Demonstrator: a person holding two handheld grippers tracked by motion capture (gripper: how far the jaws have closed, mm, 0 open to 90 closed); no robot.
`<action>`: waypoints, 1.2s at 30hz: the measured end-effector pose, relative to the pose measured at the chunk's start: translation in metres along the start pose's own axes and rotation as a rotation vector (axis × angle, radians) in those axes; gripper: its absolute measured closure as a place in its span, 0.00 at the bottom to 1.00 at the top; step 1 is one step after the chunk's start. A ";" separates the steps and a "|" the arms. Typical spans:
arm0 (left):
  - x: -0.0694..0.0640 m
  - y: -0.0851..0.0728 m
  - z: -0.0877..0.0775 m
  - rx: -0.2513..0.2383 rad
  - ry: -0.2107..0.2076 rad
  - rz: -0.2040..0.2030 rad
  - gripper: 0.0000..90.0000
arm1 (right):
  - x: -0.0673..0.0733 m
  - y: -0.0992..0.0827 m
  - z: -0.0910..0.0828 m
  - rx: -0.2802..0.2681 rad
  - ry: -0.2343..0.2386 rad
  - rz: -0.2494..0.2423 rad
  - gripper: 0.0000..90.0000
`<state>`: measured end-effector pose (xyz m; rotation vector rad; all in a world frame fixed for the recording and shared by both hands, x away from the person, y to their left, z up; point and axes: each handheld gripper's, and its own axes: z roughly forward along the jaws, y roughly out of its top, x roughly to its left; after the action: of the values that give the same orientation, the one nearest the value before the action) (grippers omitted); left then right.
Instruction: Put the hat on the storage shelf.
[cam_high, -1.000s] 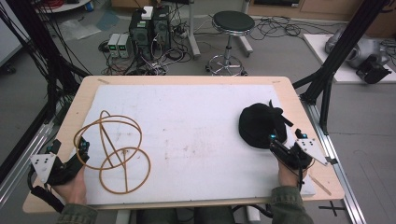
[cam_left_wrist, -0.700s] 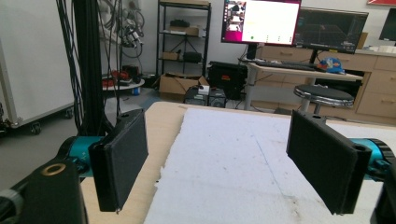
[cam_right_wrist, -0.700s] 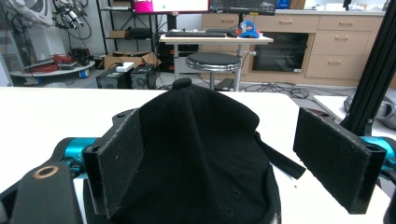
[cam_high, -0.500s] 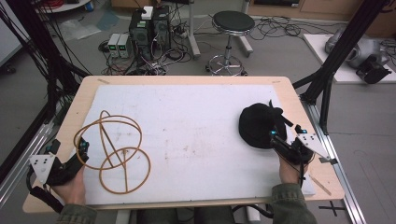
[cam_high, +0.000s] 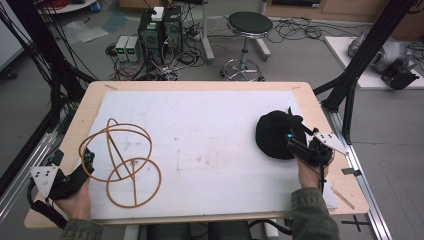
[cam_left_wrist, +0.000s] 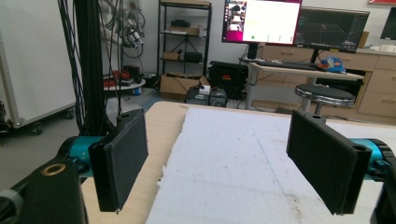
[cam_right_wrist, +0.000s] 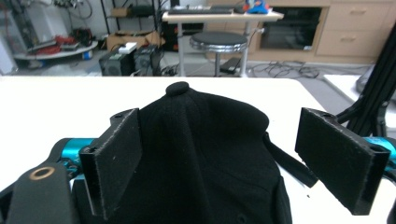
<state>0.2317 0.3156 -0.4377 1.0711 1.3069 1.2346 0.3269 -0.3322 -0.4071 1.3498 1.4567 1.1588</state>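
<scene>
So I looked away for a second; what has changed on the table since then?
The right gripper eased slightly forward at the black cap, jaws open, nothing grasped. The left gripper, the wire hoop frame and the cap stayed put.

- cap (cam_high: 274, 134): plain black
- wire hoops (cam_high: 122, 161): tan-orange
- counter (cam_high: 95, 97): pale wood under a white sheet (cam_high: 200, 135)
- jaws: black, teal mounts
- stool (cam_high: 249, 22) seat: black
</scene>
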 end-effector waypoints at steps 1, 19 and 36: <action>0.000 0.000 0.000 0.000 -0.001 -0.001 0.23 | 0.000 0.003 0.004 0.032 0.019 -0.018 0.15; -0.001 -0.001 0.002 0.008 -0.015 -0.002 0.23 | 0.003 0.000 0.033 0.264 0.068 -0.038 0.22; -0.003 -0.002 0.004 0.018 -0.027 0.008 0.24 | 0.010 -0.002 0.029 0.226 0.056 -0.073 0.85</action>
<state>0.2362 0.3134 -0.4398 1.1025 1.2967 1.2124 0.3534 -0.3194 -0.4162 1.4124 1.7039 1.0156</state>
